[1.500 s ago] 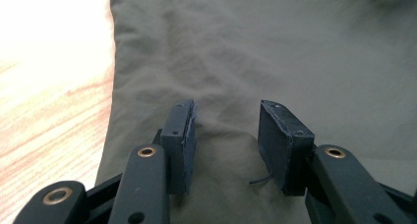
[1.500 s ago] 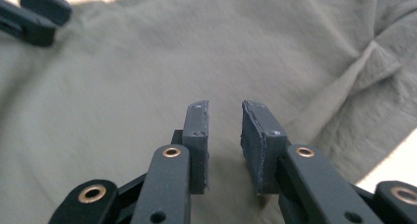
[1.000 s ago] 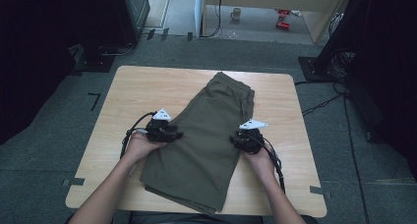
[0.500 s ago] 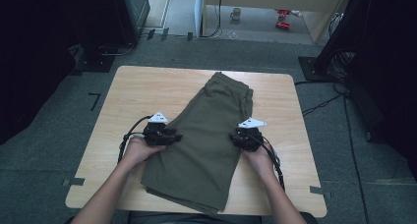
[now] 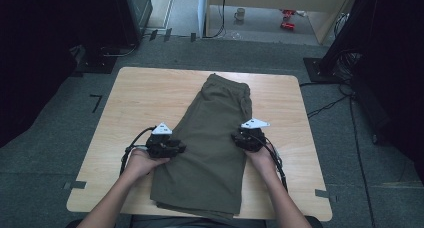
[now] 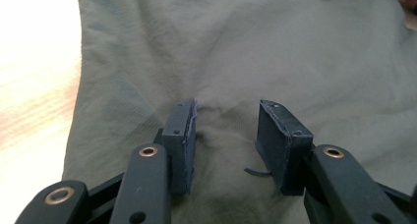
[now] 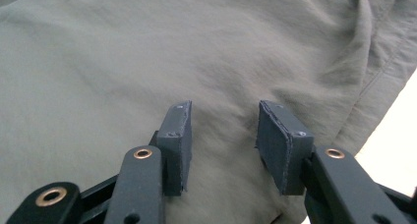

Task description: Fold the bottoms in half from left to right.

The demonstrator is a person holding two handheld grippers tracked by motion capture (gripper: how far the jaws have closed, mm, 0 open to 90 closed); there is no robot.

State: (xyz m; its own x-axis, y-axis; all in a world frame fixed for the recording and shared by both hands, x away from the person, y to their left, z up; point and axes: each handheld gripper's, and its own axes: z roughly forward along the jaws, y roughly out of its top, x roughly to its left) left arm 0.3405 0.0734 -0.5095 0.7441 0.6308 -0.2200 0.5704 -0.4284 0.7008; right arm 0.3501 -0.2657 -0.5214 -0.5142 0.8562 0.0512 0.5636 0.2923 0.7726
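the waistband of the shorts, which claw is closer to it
Right. The right claw sits at the shorts' right edge, nearer the waistband; the left claw sits lower on the left edge.

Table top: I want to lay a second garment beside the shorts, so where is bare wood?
Widest bare patch: the table at its far left corner, left of the shorts. A narrower strip runs along their right, to the right edge. The middle is crowded: left gripper and right gripper sit at the shorts' sides.

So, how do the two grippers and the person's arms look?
Both the left gripper and the right gripper are black, each topped by a grey three-cornered plate and trailing a black cable. The jaws carry dark blue-grey pads and brass-coloured rivets. The forearms are bare, no sleeves visible.
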